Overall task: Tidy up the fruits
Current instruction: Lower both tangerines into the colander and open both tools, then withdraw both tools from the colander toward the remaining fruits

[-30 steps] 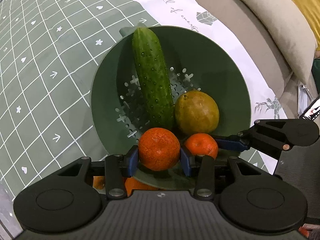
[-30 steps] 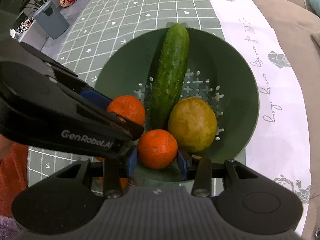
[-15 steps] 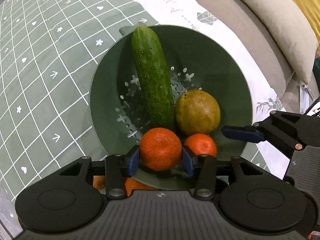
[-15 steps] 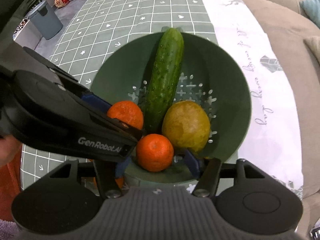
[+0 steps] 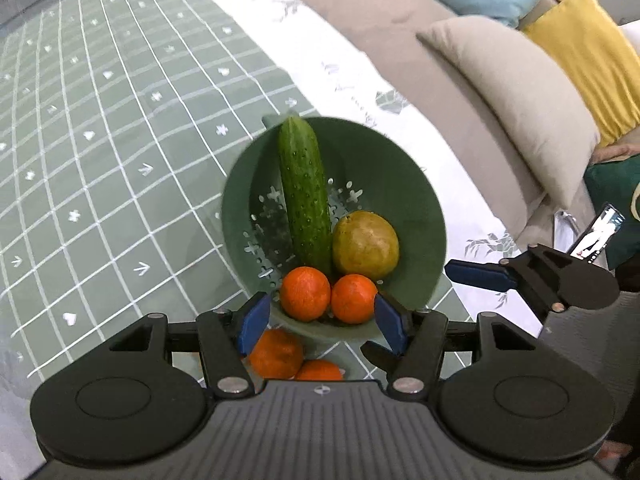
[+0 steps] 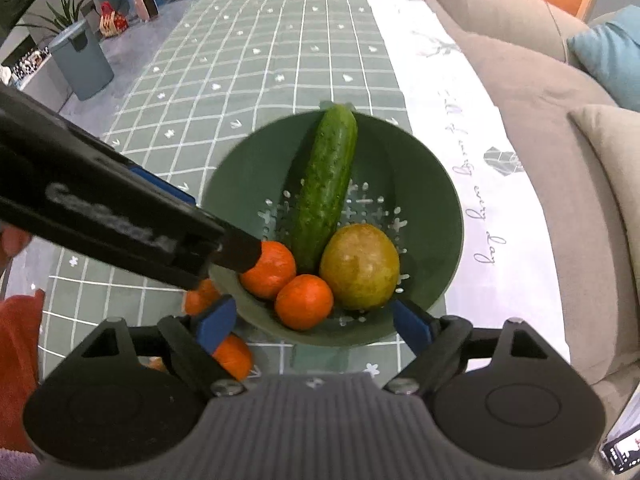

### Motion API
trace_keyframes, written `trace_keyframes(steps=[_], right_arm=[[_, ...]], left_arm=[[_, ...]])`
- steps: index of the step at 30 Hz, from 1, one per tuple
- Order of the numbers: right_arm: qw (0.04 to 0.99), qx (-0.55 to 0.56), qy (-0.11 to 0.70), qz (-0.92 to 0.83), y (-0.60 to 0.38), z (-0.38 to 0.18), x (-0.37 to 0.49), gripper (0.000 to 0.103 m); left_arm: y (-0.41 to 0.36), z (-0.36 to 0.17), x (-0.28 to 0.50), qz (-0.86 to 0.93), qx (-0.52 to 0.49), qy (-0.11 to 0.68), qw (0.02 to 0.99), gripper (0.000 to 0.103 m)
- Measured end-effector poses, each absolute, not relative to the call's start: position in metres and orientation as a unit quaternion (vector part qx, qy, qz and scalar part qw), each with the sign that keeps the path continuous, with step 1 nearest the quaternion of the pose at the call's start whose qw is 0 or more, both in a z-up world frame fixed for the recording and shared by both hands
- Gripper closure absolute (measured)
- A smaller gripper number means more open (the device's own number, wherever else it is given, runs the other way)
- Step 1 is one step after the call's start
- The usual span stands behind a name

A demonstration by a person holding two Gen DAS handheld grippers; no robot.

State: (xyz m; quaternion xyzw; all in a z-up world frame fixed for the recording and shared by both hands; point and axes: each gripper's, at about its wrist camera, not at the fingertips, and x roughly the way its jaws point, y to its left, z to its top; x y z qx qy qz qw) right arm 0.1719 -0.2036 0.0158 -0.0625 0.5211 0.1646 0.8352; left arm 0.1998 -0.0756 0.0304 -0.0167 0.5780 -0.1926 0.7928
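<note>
Both sets of jaws have just been opening and are seen spread apart with nothing clamped: the left gripper (image 5: 320,318) and right gripper (image 6: 314,322) frame the two oranges (image 5: 305,293) (image 5: 354,298) at lower centre, set side by side in the green colander (image 5: 424,216) beside the cucumber (image 5: 305,196) and the yellow-green fruit (image 5: 366,243); more oranges (image 5: 276,354) lie on the tabletop (image 5: 100,184), judged next

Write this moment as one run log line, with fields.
left gripper: open, just opening, nothing held | right gripper: open, just opening, nothing held | colander: cucumber, yellow-green fruit, two oranges
</note>
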Motion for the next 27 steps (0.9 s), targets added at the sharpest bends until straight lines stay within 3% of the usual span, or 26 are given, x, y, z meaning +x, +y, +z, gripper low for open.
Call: trace_keyframes(steps=[12, 27], right_arm=[[0.873, -0.024, 0.465, 0.143, -0.192, 0.028, 0.108, 0.02], [0.875, -0.008, 0.475, 0.096, -0.193, -0.032, 0.037, 0.026]], left_arm=[[-0.038, 0.052, 0.125, -0.18, -0.03, 0.501, 0.846, 0.033], [-0.016, -0.011, 0.057, -0.159, -0.06, 0.507, 0.845, 0.034]])
